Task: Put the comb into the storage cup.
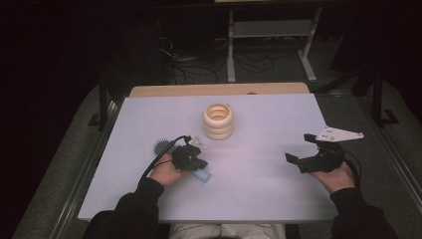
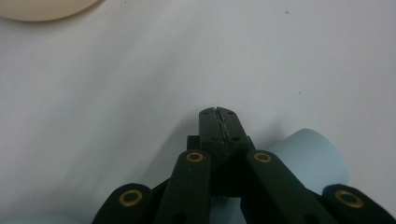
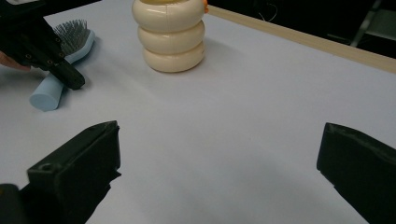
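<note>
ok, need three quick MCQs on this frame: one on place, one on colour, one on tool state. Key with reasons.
1. Where does the brush lie?
A. under the left tool
B. inside the cream holder
C. at the right tool

2. What colour is the brush handle?
A. red
B. light blue
C. black

3. How do the tools' jaws stand?
A. both shut
B. left open, right shut
C. left shut, right open

Key:
1 A, the left tool sits over it, beside the cream ringed holder.
2 B, the handle end shows pale blue.
3 C, left jaws meet; right tool gapes wide.
</note>
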A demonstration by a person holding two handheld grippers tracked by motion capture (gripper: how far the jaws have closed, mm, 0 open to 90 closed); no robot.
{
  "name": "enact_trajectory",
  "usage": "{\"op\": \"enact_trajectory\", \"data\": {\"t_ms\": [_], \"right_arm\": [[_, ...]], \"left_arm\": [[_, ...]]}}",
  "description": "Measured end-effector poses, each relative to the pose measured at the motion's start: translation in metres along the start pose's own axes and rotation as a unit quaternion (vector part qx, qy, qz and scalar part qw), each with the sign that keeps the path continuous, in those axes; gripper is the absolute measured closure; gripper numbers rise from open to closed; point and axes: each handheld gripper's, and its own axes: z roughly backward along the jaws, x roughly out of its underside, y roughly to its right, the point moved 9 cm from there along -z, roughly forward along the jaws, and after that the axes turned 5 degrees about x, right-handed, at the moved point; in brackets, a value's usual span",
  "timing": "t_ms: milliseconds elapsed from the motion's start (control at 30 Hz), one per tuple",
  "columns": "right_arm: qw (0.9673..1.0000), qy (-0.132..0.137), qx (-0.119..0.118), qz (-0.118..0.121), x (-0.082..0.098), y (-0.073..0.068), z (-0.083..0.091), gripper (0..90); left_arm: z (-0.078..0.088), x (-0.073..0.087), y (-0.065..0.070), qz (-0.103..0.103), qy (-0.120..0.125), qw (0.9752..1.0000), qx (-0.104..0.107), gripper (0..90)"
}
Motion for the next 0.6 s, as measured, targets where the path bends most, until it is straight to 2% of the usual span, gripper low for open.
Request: {"op": "enact_trajectory", "data": {"t_ms": [300,467,600], "right_arm": [[1.0,-0.004,0.0,-0.001,0.001,0.0,-0.001,0.0],[1.0,-0.004,0.0,-0.001,0.001,0.0,-0.001,0.0],[1.0,-0.006,0.0,0.0,0.002,0.0,-0.001,0.0]], "left_arm": [[0.013,0.022,0.01,-0.007,-0.01,0.9999,0.01,90.0],[0.02,0.033,0.012,-0.014,-0.015,0.9998,0.005,90.0],[0.023,0.037,0.012,-0.009,-0.013,0.9999,0.002,90.0]]}}
